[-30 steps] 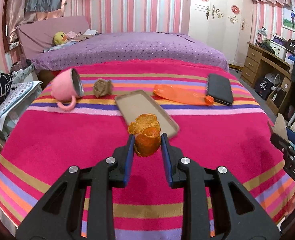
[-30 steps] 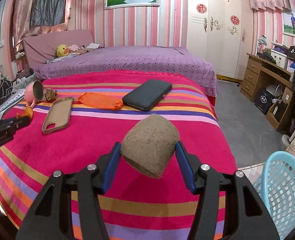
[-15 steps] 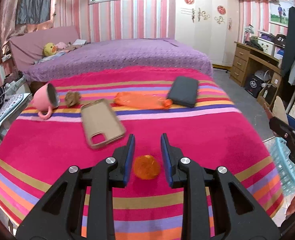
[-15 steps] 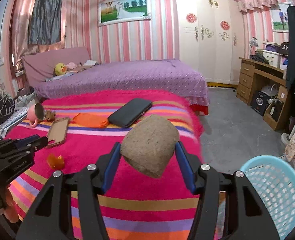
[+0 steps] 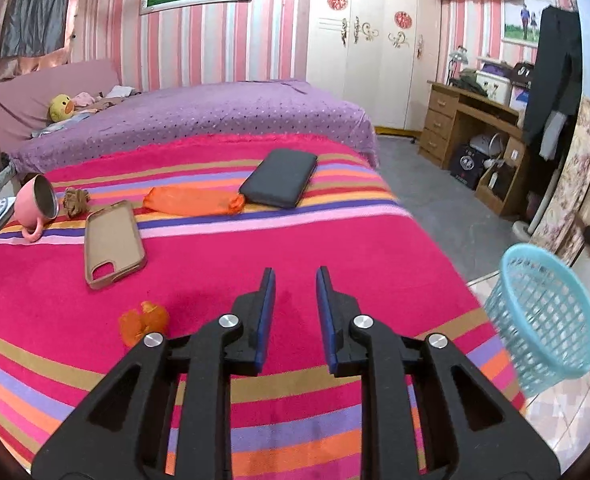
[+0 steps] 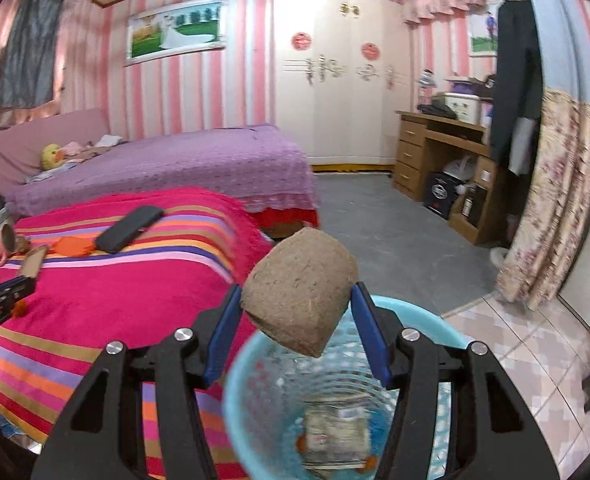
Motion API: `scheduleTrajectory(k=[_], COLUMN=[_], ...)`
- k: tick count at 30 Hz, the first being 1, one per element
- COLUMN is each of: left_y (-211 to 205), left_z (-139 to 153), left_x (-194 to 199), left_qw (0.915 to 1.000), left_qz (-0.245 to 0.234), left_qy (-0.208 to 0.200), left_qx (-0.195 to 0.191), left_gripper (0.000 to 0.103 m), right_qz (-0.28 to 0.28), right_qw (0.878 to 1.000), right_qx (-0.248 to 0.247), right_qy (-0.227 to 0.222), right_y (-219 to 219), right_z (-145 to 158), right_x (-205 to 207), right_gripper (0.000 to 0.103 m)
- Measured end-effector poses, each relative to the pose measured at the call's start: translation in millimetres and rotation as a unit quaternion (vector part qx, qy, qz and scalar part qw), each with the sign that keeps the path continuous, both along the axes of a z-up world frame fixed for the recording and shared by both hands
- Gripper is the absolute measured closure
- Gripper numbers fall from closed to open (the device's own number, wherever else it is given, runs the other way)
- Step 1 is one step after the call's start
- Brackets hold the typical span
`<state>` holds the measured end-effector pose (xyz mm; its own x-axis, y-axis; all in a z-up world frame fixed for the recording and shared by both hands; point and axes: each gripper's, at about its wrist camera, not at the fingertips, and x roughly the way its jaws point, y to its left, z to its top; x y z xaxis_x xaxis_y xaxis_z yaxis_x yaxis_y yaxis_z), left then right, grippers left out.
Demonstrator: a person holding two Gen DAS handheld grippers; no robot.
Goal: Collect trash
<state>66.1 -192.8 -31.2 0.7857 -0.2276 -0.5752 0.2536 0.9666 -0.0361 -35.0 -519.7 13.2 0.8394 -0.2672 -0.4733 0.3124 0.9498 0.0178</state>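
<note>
My right gripper [image 6: 295, 300] is shut on a brown paper wad [image 6: 299, 292] and holds it above the light blue basket [image 6: 239, 392], which has trash in its bottom. My left gripper [image 5: 293, 284] is open and empty above the striped bedspread [image 5: 335, 240]. An orange peel [image 5: 143, 322] lies on the spread to the left of its fingers. A small brown crumpled scrap [image 5: 75, 200] lies by the pink mug [image 5: 37, 204]. An orange bag [image 5: 193, 202] lies further back. The basket also shows in the left wrist view [image 5: 543, 316], off the bed's right side.
A tan phone case [image 5: 113, 238] and a dark wallet [image 5: 279, 178] lie on the spread. A purple bed [image 5: 199, 116] stands behind. A wooden desk [image 5: 471, 128] and white wardrobe [image 5: 375, 48] line the right wall. A floral curtain [image 6: 547, 216] hangs by the basket.
My left gripper let go of the orange peel, which now lies on the spread, and swung right. My right gripper carried the paper wad right, from above the bed to over the basket.
</note>
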Motion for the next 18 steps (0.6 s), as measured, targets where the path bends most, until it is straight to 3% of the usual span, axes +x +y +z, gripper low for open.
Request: scheduleTrajectory(k=[3, 4, 7, 10, 13, 16, 18], left_y=[18, 23, 51, 76, 94, 109, 107], left_z=[-4, -5, -6, -12, -23, -33, -39], left_x=[7, 9, 16, 23, 33, 45, 49], left_qw=[0.9999, 0.9998, 0.9986, 0.9971, 0.9957, 0.9941, 0.9936], left_qz=[0.013, 0.018, 0.049, 0.069, 0.083, 0.078, 0.072], left_qy=[0.009, 0.008, -0.001, 0.003, 0.027, 0.075, 0.088], left_qx=[0.001, 0.004, 0.02, 0.03, 0.031, -0.004, 0.0], left_gripper=[0.082, 0.075, 0.038, 0.02, 0.017, 0.017, 0.017], right_qz=[-0.013, -0.015, -0.017, -0.016, -0.015, -0.014, -0.013], right_qw=[1.0, 1.0, 1.0, 1.0, 1.0, 0.999, 0.999], right_qx=[0.009, 0.012, 0.017, 0.021, 0.025, 0.026, 0.028], right_qy=[0.003, 0.004, 0.005, 0.005, 0.009, 0.013, 0.016], right_y=[-16, -19, -23, -24, -24, -22, -21], right_z=[-10, -13, -19, -26, -33, -39, -41], right_x=[-1, -1, 2, 5, 6, 8, 10], right_gripper=[0.048, 0.048, 0.048, 0.048, 0.048, 0.048, 0.048])
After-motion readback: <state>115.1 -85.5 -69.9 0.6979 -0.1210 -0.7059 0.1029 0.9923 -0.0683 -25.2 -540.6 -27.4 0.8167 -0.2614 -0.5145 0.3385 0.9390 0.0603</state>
